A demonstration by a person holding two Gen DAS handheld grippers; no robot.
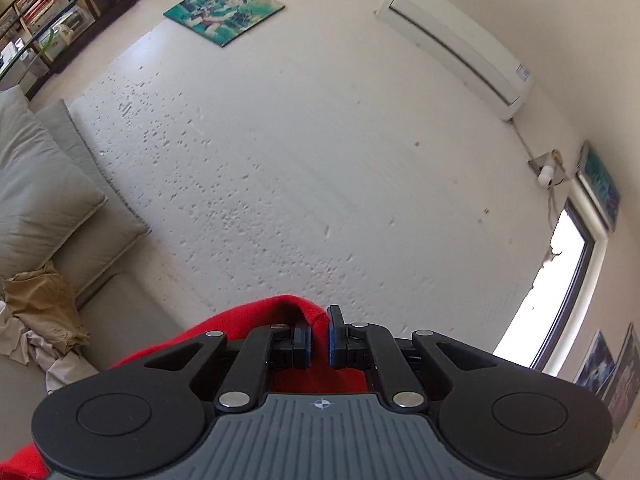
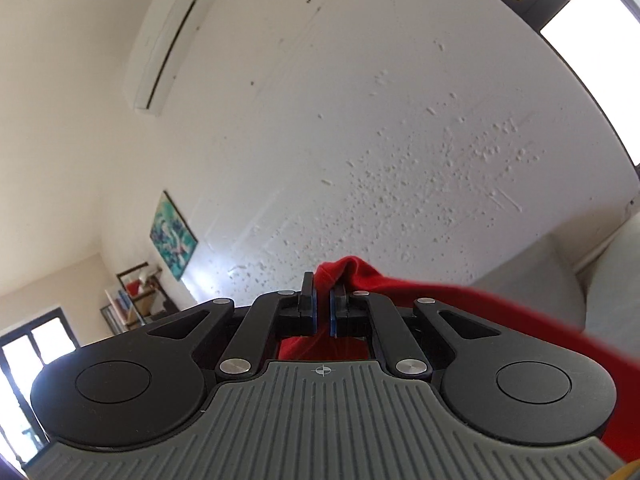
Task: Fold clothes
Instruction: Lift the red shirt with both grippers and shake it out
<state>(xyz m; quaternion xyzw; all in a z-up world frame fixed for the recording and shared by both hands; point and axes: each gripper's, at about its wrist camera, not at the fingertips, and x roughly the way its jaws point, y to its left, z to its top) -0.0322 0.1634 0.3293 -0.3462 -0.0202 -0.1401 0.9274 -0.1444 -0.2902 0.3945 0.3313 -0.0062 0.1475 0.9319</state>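
A red garment (image 1: pixel 256 316) bunches up between the blue-padded fingers of my left gripper (image 1: pixel 319 336), which is shut on a fold of it; the cloth hangs down to the left and under the gripper body. In the right wrist view the same red garment (image 2: pixel 400 284) rises in a peak at my right gripper (image 2: pixel 322 306), which is shut on its edge, and the cloth trails off to the right and downward. Both grippers point up at a white wall, so most of the garment is hidden below them.
A grey sofa with cushions (image 1: pixel 44 184) lies at left, with crumpled tan and white clothes (image 1: pixel 40 316) on its seat. An air conditioner (image 1: pixel 460 48), a teal picture (image 1: pixel 224 10), shelves (image 1: pixel 60 4) and a bright window (image 1: pixel 552 292) line the walls. A grey sofa end (image 2: pixel 540 280) shows at right.
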